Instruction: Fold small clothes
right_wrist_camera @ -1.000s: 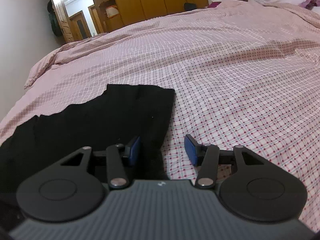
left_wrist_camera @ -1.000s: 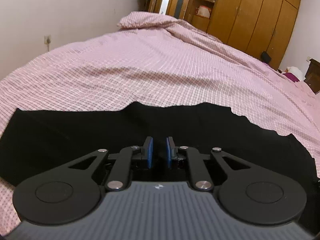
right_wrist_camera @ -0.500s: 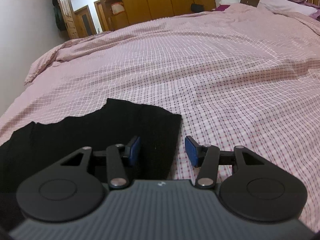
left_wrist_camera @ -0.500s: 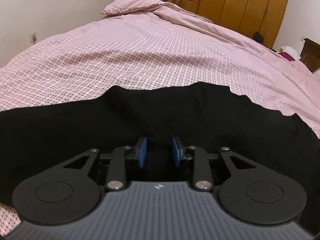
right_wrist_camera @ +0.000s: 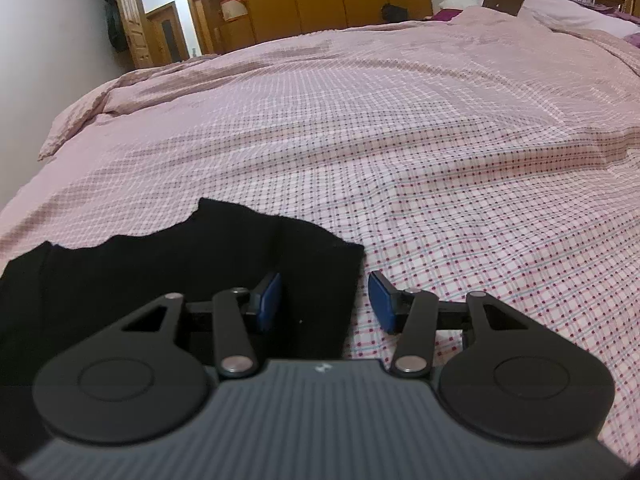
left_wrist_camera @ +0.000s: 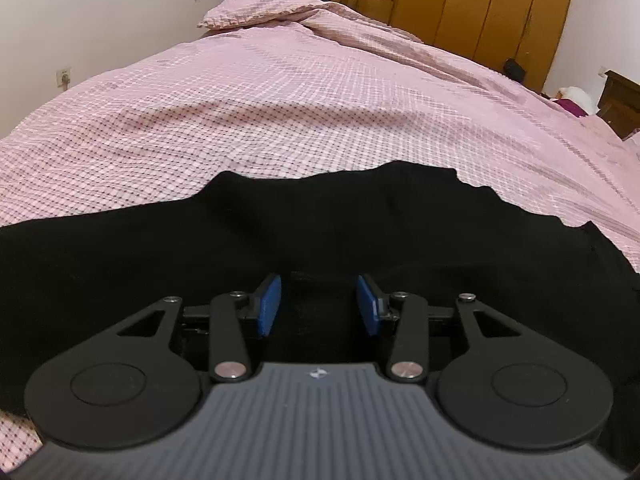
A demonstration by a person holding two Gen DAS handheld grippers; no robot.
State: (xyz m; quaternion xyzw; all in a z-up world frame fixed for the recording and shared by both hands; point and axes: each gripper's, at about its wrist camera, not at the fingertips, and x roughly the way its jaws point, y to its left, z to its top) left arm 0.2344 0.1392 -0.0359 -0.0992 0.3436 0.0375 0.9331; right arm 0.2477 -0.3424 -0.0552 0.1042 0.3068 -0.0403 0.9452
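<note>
Nearest, L wrist view: left gripper [left_wrist_camera: 318, 304], blue pads spread apart, nothing between them, hovering low over middle of black garment [left_wrist_camera: 200, 248]. Whether touching cloth: can't tell. Nearest, R wrist view: right gripper [right_wrist_camera: 324, 304], pads also apart, straddling garment's right-hand edge [right_wrist_camera: 352, 280], one pad over black cloth, other over bedspread.

Garment spread flat across near part of pink checked bedspread [left_wrist_camera: 320, 100], long axis side to side, far edge wavy. Dark on dark, so seams and layers not readable.

Step in hand, by judgement: getting a hold for the 1st fold. To do it well: R pads lower onto the edge, pinch all layers at once, not bedspread w/ them. L grip taken along same near edge, so both lift together. Lift just enough to clear, carry over, lay edge to edge, then smooth. Thin limp cloth, likely to sag or bunch if only 1 side raised.

Farther: bare bedspread, then rumpled pillow end [left_wrist_camera: 260, 8], wooden wardrobe [left_wrist_camera: 480, 8] at back, dark doorway beside it.

Count: 2 grippers, 1 garment, 1 bed, 1 wardrobe run.
</note>
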